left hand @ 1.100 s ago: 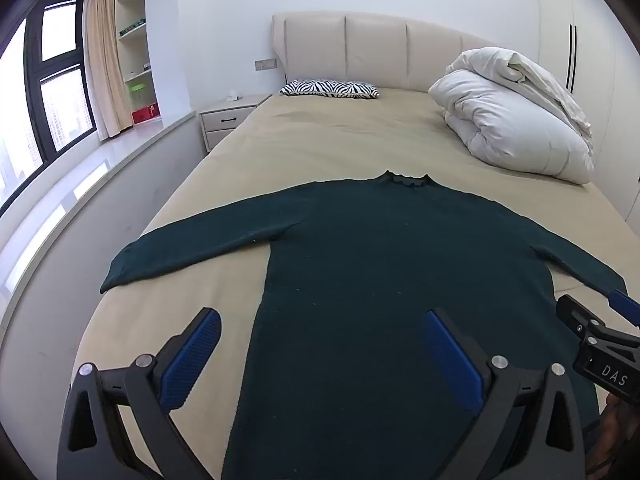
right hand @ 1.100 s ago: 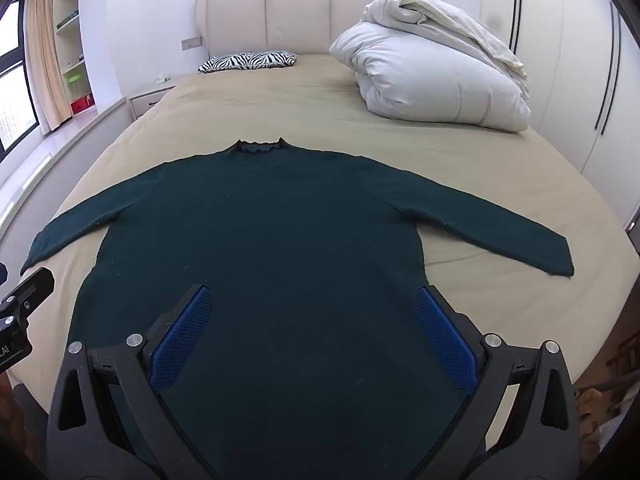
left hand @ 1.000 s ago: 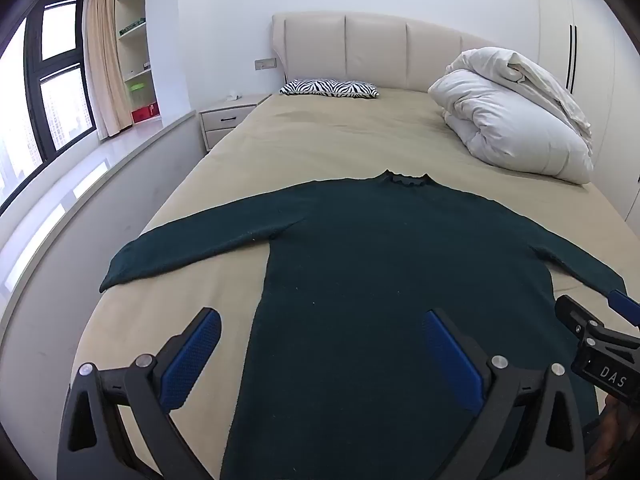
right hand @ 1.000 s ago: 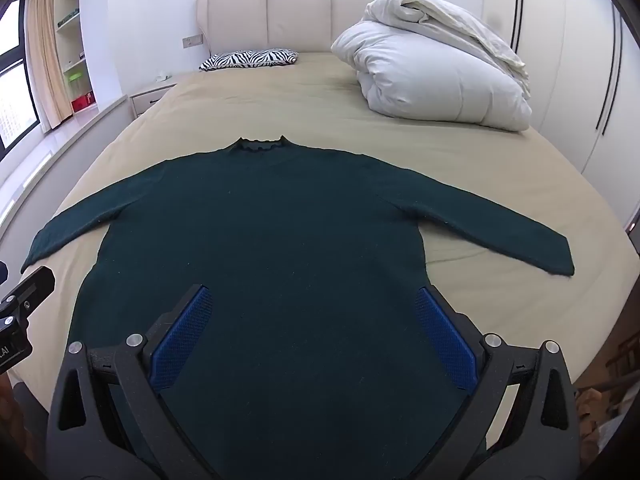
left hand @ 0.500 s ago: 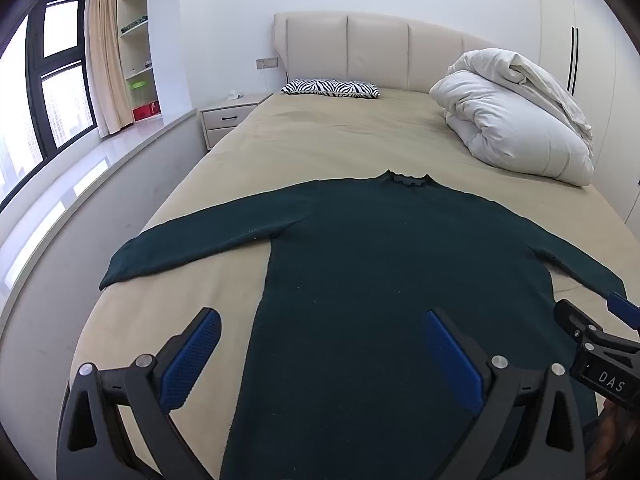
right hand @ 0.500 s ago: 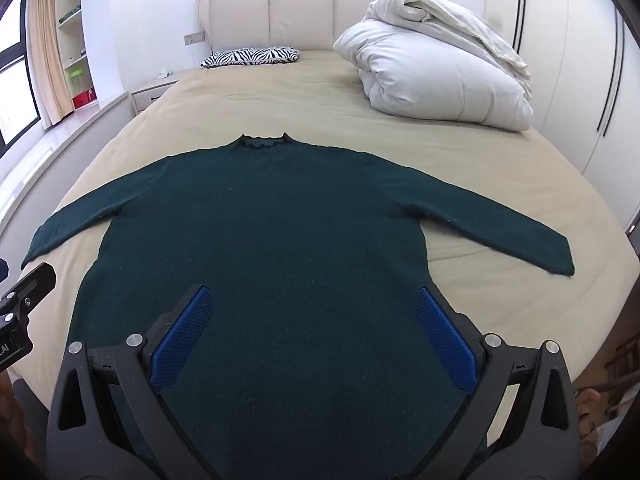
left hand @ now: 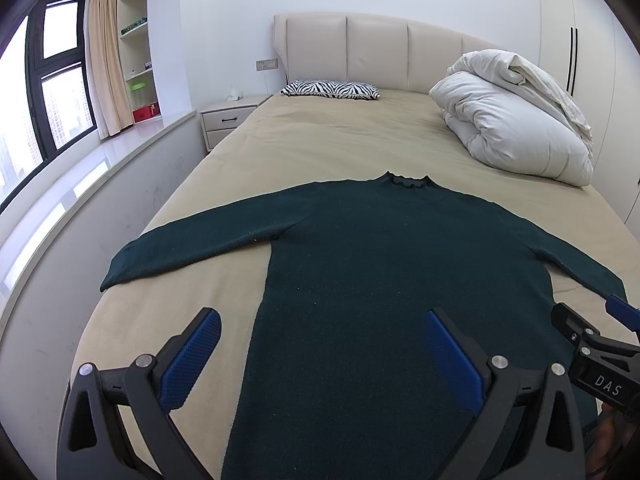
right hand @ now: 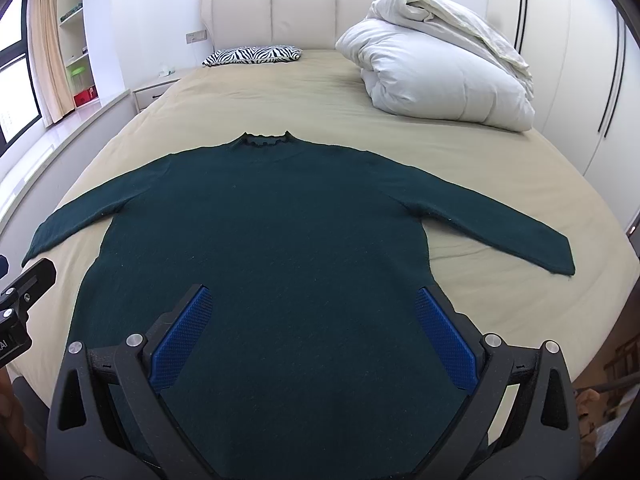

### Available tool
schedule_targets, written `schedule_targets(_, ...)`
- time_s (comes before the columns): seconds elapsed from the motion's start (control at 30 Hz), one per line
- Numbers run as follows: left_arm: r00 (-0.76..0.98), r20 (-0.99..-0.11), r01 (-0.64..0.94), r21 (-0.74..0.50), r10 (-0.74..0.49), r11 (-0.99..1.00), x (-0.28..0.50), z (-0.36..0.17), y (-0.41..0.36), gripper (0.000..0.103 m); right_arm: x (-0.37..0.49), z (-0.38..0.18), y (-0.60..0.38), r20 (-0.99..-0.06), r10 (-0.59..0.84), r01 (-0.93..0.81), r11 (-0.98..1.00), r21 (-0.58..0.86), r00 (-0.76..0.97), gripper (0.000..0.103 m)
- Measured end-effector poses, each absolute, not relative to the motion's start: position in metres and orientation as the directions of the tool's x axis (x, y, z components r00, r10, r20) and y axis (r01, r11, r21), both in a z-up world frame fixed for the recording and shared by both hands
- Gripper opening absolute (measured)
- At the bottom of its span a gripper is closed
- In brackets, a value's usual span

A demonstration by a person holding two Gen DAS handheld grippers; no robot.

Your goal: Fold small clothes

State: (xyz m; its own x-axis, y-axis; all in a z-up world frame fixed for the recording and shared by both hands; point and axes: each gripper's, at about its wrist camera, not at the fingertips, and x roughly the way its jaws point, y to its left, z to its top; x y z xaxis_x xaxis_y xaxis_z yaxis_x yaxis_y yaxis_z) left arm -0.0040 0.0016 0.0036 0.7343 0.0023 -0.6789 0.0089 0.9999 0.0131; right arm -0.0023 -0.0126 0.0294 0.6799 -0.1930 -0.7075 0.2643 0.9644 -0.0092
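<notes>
A dark green sweater (left hand: pixel 384 280) lies flat on the beige bed (left hand: pixel 340 144), sleeves spread, collar toward the headboard. Its hem is cut off below both views. The left gripper (left hand: pixel 320 344) and right gripper (right hand: pixel 312 320) hover over its lower body, jaws wide apart, holding nothing. In the left view the right gripper's body hides the far cuff.

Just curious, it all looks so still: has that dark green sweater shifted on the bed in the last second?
No. The dark green sweater lies flat with its collar equally far from the zebra-print pillow.
</notes>
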Motion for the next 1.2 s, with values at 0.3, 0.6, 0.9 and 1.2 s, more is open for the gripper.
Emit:
schedule_targets(0.3,0.734,-0.679,0.008,0.013,0.003,1.0,-0.0043,0.0031,0.0012,0.103,-0.0034,0.0299,-0.0138,-0.709,-0.191,0.262,0.965,-0.009,0.679,0.103)
schedule_targets(0.6,0.734,-0.679,0.007,0.012,0.003,1.0,-0.0048,0.0033,0.0014,0.103,-0.0045,0.03,-0.0138,-0.71,-0.191,0.261,0.965,-0.011,0.677,0.103)
schedule_targets(0.9,0.734,-0.679,0.008,0.012,0.003,1.0,-0.0047,0.0032,0.0016,0.103,-0.0044,0.0301,-0.0131,-0.712,-0.19,0.26,0.966,-0.012,0.676,0.103)
schedule_targets(1.2,0.734,-0.68,0.008,0.012,0.002,1.0,-0.0052,0.0032,0.002,0.103,-0.0034,0.0293,-0.0121,-0.714,-0.19,0.258,0.966,-0.013,0.673,0.103)
